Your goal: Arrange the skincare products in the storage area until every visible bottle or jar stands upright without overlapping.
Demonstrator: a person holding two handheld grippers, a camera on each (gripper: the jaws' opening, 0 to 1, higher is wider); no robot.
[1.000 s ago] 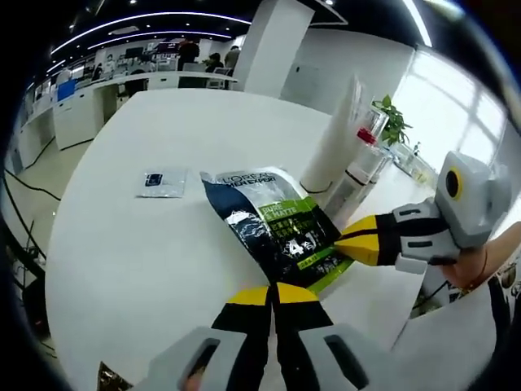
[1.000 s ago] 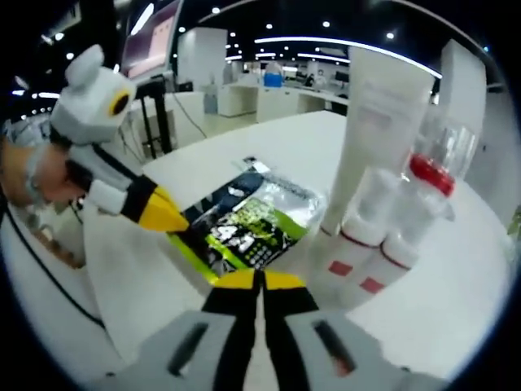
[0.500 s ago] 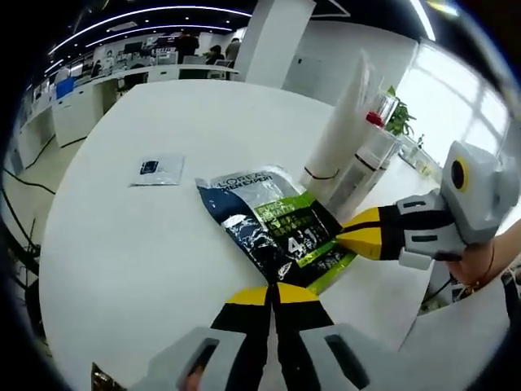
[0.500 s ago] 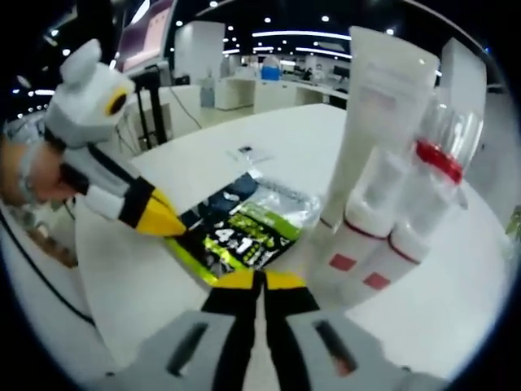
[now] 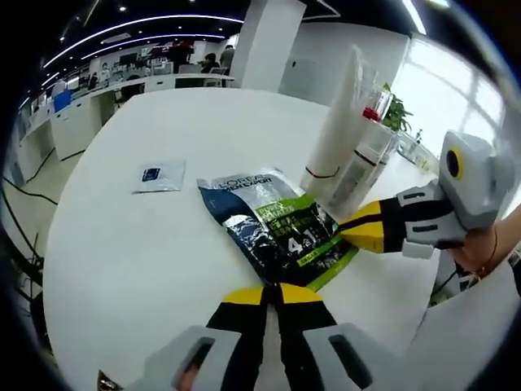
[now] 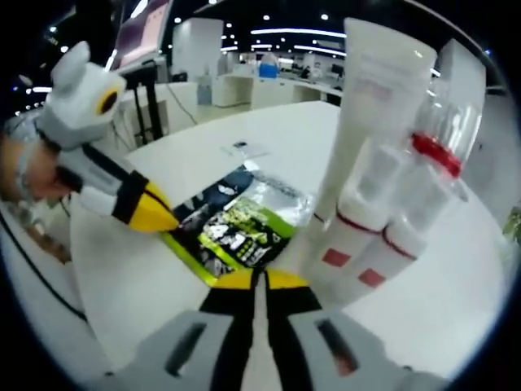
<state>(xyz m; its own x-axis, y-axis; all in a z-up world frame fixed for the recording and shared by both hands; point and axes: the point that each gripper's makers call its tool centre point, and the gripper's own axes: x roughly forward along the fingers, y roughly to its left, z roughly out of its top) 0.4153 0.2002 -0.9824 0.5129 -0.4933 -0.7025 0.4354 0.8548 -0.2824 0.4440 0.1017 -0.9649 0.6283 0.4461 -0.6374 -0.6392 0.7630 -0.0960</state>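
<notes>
You are holding both tongs closed and empty: the left tongs (image 5: 273,292) and right tongs (image 6: 259,278) are each hovering at an edge of the flat sachet (image 5: 273,228) lying on the desk (image 5: 138,252). Just beside it the white tube (image 6: 370,122) and bottles (image 6: 407,212) are standing upright; nudging the sachet risks toppling them.

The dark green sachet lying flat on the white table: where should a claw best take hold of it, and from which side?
Grip the sachet at its thin near corner, coming low along the table from the left claw's side. It lies flat, and the tall tube stands close behind it.
</notes>
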